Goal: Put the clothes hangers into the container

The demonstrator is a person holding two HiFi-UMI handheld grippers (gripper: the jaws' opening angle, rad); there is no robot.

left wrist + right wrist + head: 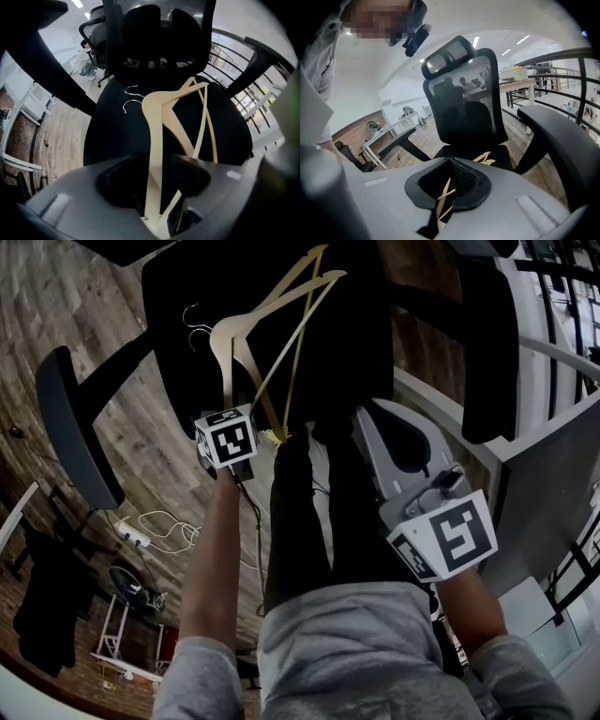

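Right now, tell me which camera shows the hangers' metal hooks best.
The left gripper view: the hooks stand out pale against the black chair seat. The head view shows them smaller and dimmer. The right gripper view shows only the hangers' wooden bars, no hooks.

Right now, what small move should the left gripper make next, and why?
Probably close the left gripper on the wooden hanger. The hanger's arm already runs between its jaws, which stand apart rather than pressing on it, and the hanger lies on the chair seat, so it cannot be lifted until gripped.
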